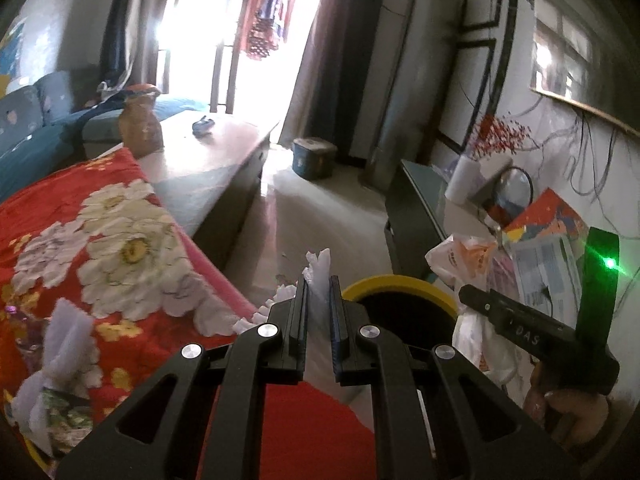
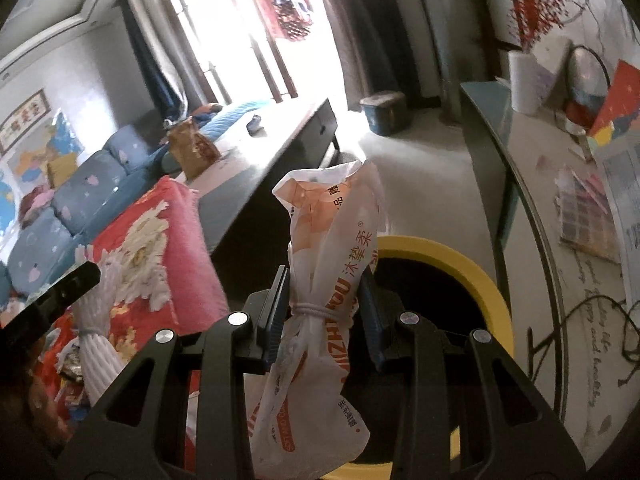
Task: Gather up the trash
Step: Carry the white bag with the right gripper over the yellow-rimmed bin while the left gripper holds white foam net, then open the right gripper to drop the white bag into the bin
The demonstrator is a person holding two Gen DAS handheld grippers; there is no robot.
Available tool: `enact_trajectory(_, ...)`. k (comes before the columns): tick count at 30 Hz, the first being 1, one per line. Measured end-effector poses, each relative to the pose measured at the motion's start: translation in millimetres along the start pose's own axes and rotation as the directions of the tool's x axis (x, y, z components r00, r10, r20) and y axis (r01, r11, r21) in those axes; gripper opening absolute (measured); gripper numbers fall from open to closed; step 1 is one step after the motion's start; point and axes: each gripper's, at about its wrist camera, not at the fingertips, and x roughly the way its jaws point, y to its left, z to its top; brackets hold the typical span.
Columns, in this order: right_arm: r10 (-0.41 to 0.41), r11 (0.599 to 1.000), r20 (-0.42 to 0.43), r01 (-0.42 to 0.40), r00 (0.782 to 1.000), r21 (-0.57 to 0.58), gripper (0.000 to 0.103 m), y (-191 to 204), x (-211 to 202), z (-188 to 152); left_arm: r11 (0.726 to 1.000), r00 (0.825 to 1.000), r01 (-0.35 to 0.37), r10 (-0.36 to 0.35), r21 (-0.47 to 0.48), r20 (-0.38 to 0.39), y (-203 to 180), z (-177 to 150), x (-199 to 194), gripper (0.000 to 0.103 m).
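My left gripper [image 1: 318, 285] is shut on a piece of white foam netting [image 1: 320, 266], which sticks up past its fingertips. A yellow-rimmed bin [image 1: 400, 285] with a dark inside stands just beyond it to the right. My right gripper [image 2: 324, 280] is shut on a white and orange plastic bag [image 2: 332, 240], tied with a knot at the pads, and it hangs over the near left part of the bin [image 2: 468, 270]. In the right wrist view the foam netting [image 2: 96, 340] and a left finger [image 2: 68, 288] show at the left edge.
A red floral blanket [image 1: 100, 240] lies at the left, and a long dark table [image 1: 212, 152] with a brown vase [image 1: 140, 124] stands behind it. A console table [image 2: 532, 168] with papers runs along the right wall. A blue box [image 1: 314, 158] sits on the floor.
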Motion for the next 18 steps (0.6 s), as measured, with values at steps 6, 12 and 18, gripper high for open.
enact_trajectory(6, -0.024, 0.999, -0.023, 0.025, 0.999, 0.036, 0.028, -24.8, 7.5, -3.2, 0.999, 0.999, 0.024, -0.022, 0.045, -0.033, -25.2, -5.5, 23.3, 0.009)
enact_trajectory(12, -0.029, 0.997, -0.054, 0.033, 0.998, 0.070, 0.028, -44.2, 14.9, -7.5, 0.996, 0.996, 0.041, -0.035, 0.075, -0.078, -41.8, -13.7, 47.1, 0.009)
enact_trajectory(18, -0.022, 0.994, -0.082, 0.031, 0.996, 0.103, 0.034, -56.5, 21.5, -11.9, 0.995, 0.991, 0.062, -0.053, 0.076, -0.122, -49.8, -19.1, 70.5, 0.010)
